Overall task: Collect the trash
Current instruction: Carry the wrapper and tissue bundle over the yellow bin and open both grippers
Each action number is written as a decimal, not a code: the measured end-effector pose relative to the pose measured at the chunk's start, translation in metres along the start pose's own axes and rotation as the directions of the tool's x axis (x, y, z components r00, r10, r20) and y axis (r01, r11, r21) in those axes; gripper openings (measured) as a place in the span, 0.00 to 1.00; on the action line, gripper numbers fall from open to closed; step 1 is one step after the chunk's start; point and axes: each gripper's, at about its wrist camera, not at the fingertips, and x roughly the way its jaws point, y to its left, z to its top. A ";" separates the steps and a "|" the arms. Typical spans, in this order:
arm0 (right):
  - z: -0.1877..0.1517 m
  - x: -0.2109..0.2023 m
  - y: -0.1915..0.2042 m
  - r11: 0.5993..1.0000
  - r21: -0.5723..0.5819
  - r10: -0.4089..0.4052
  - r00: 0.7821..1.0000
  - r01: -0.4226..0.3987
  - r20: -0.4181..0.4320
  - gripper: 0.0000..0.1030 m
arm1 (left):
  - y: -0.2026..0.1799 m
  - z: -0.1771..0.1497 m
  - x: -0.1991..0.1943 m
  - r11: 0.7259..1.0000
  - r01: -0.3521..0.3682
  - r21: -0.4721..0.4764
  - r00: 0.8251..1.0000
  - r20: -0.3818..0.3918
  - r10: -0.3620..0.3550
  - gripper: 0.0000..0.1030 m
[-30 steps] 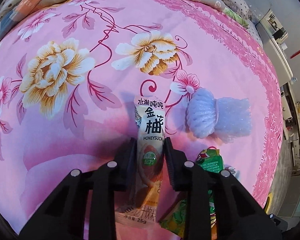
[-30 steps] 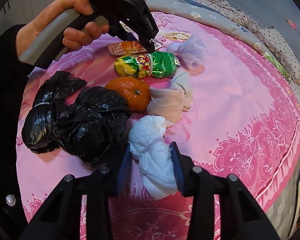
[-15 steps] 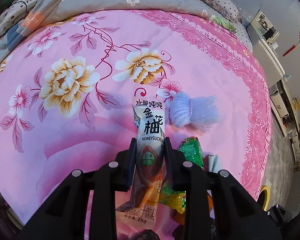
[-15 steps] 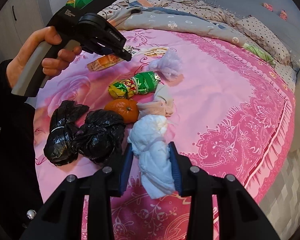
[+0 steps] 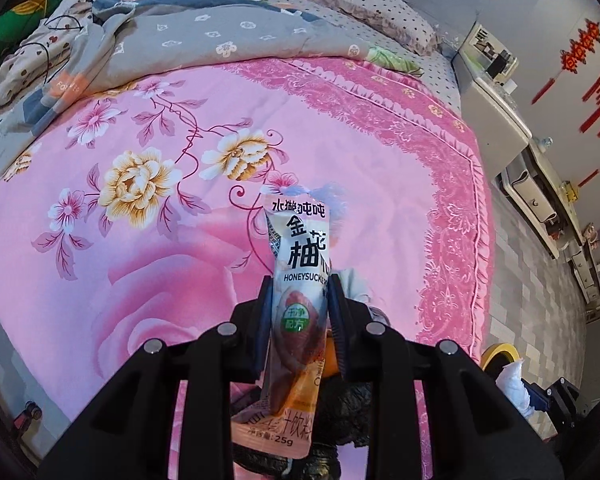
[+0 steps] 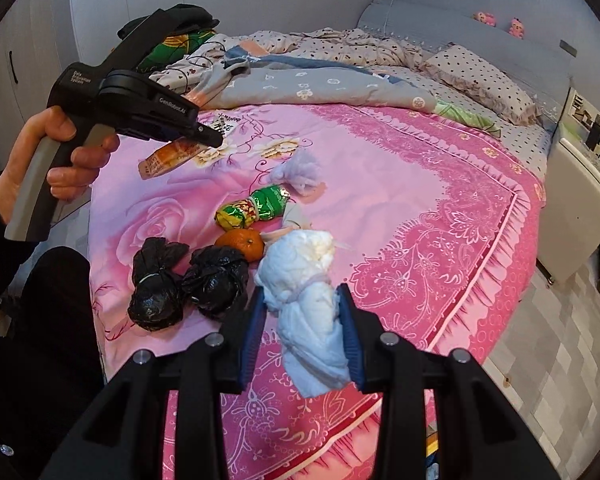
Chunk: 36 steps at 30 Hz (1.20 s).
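On the pink bedspread (image 6: pixel 400 184) lay 2 black bags (image 6: pixel 188 280), an orange (image 6: pixel 242 242) and a green wrapper (image 6: pixel 256 210). The left gripper (image 5: pixel 300 312) pinched a drink sachet (image 5: pixel 300 280) above them; the right gripper (image 6: pixel 302 316) clamped a white wad (image 6: pixel 304 300). Only the right view showed the left hand (image 6: pixel 40 160).

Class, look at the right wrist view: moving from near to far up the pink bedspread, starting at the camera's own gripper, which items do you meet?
White tied bundle in the right gripper → orange → green and yellow wrapper → lavender bundle → grey quilt.
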 end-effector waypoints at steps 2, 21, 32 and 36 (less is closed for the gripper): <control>-0.002 -0.014 -0.002 1.000 0.013 -0.013 1.000 0.013 0.020 0.33 | -0.012 -0.004 -0.011 1.000 0.015 0.023 1.000 0.014 -0.015 0.25; -0.041 -0.135 -0.042 0.971 0.186 -0.184 0.968 0.152 0.169 0.33 | -0.162 -0.061 -0.097 0.939 0.189 0.288 0.973 0.071 -0.218 0.25; -0.080 -0.187 -0.075 0.922 0.315 -0.295 0.936 0.225 0.194 0.33 | -0.239 -0.098 -0.100 0.870 0.271 0.412 0.953 0.013 -0.303 0.25; -0.100 -0.198 -0.087 0.898 0.368 -0.325 0.928 0.242 0.184 0.33 | -0.260 -0.112 -0.090 0.854 0.287 0.435 0.951 -0.022 -0.308 0.25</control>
